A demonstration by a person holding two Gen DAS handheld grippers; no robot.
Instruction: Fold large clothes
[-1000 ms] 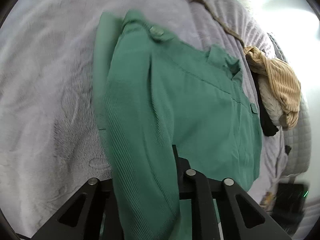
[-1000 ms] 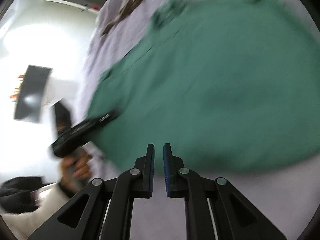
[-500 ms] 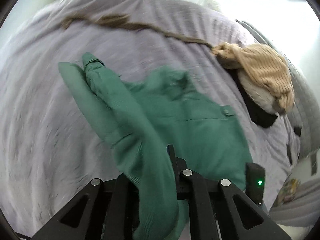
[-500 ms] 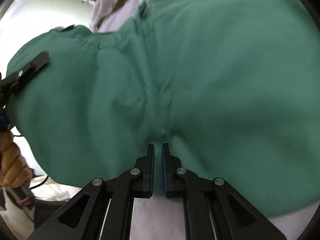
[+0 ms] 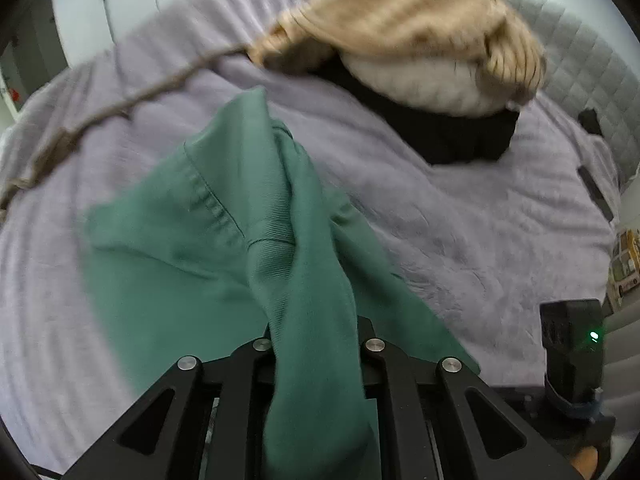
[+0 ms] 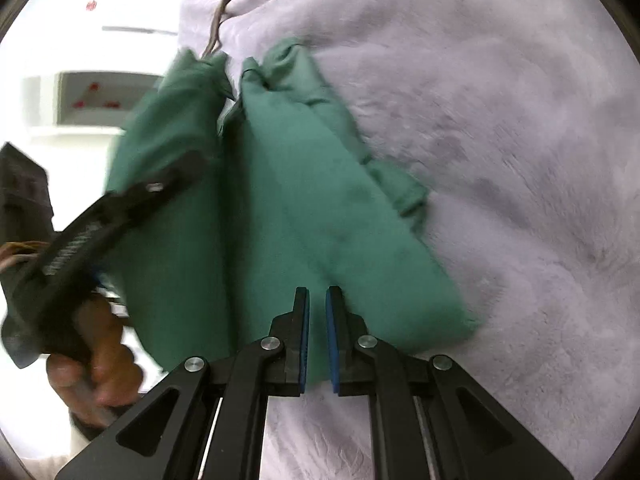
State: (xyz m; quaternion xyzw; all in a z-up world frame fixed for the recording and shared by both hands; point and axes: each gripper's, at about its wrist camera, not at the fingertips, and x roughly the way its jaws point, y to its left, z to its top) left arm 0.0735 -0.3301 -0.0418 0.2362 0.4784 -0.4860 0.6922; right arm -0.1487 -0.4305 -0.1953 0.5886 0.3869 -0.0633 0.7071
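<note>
Left claw (image 5: 316, 344) fingertips: fully covered by the draped green garment (image 5: 224, 264); closure not directly visible. Garment's lower end: cut off by the bottom edge of the left wrist view. Tan knit pile (image 5: 404, 12): motion-blurred, top cropped by the frame; garment type indeterminate. Black item (image 5: 452, 128) beneath it: mostly covered, form unclear. Brown strip (image 5: 100, 116) across the bed (image 5: 480, 220): smeared, far end out of frame. In the right wrist view, garment's left portion blurred and partly masked by the left claw (image 6: 172, 180); hand (image 6: 92, 372) gripping it blurred, cropped at the left. Right claw (image 6: 317, 300) pads: narrow gap, fabric between them not confirmable.
</note>
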